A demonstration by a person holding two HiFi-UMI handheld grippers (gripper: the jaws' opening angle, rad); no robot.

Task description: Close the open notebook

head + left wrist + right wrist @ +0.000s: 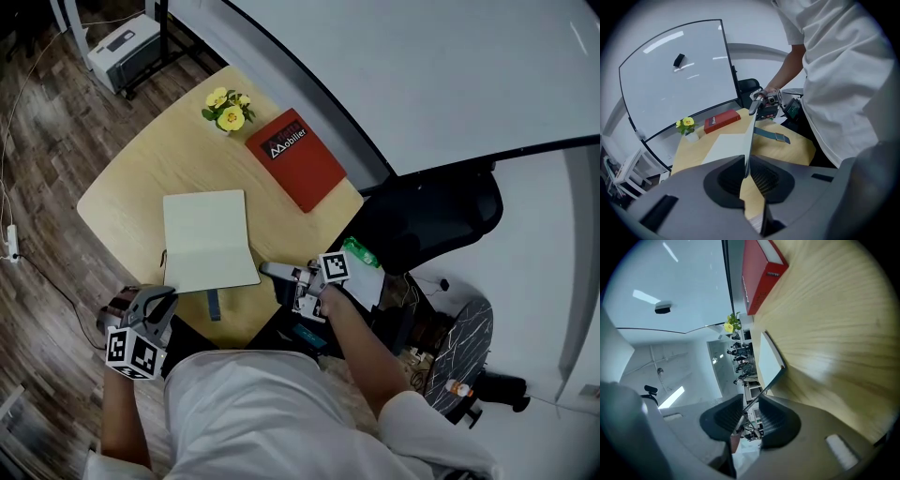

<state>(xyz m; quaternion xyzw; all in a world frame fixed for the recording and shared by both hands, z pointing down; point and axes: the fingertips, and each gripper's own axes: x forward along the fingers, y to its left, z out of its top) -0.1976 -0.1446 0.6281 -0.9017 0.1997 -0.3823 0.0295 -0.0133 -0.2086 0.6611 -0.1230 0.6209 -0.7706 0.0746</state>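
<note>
The notebook [206, 239] lies open on the round wooden table [141, 178], showing a pale blank page. My left gripper [167, 295] is at its near left corner. In the left gripper view the left gripper [746, 171] is shut on the thin edge of the notebook's sheet [749, 140], which runs up toward my right gripper [761, 101]. My right gripper [267, 271] is at the near right corner. In the right gripper view its jaws [750, 411] grip a thin dark edge leading to the notebook [768, 359].
A red book [295, 159] and a small pot of yellow flowers [228, 110] sit at the table's far side. A blue strap [214, 305] lies near the front edge. A black chair [441, 211] stands to the right, beside a curved whiteboard.
</note>
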